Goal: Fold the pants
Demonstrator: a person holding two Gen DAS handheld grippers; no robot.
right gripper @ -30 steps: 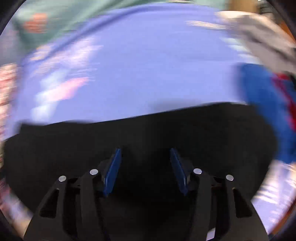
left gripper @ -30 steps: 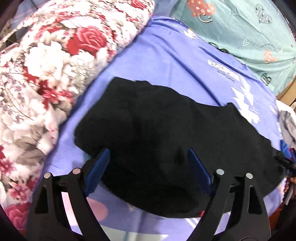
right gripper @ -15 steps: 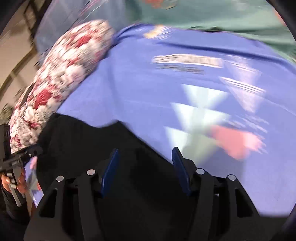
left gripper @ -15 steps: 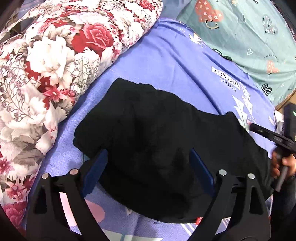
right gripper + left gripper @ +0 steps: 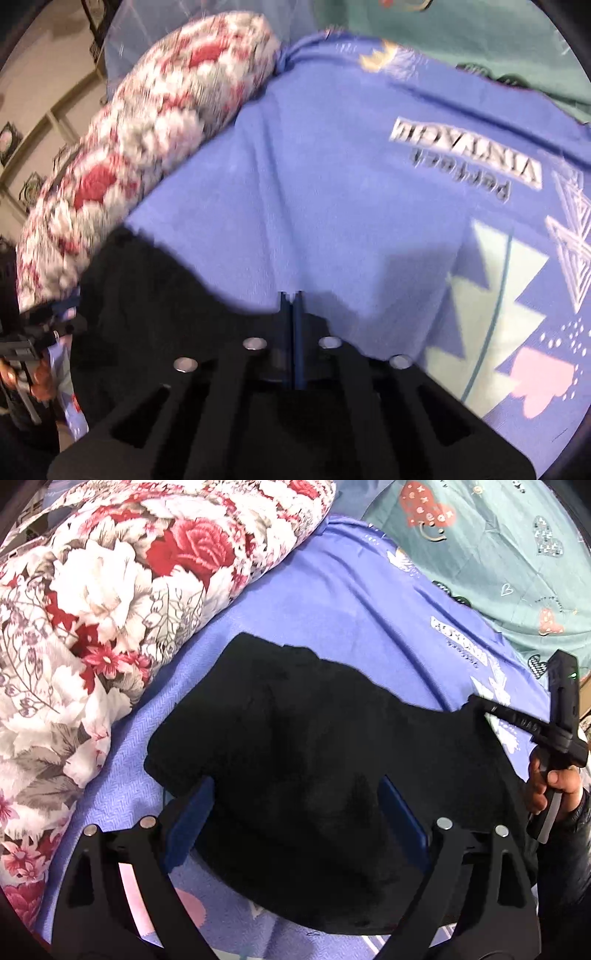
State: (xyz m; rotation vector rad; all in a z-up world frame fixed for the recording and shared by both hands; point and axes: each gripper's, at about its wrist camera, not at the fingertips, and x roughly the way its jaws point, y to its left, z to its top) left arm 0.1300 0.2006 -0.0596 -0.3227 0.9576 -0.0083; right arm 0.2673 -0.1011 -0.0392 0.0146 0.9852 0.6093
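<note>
Here's the soft, fuzzy black pants (image 5: pixel 314 768), folded into a broad, lumpy slab and lying flat on the periwinkle-blue printed bedsheet (image 5: pixel 343 598), whose weave shows a fine herringbone. Along one side runs the plump floral quilt with red and white roses (image 5: pixel 110 602), puffy and rounded, its edge just beside the pants' far corner. Beyond the sheet sits a smooth mint-green fabric with heart prints (image 5: pixel 509 550). The left gripper (image 5: pixel 295 823) hangs over the near edge of the pants, its blue-padded jaws spread wide apart with nothing between them. The right gripper (image 5: pixel 292 314) is at the pants' far edge, jaws pressed tightly together right at the hem; whether cloth is pinched between them can't be told. From the left wrist view, that gripper's black frame reaches the pants' corner, a bare hand (image 5: pixel 554 786) wrapped around its handle.
</note>
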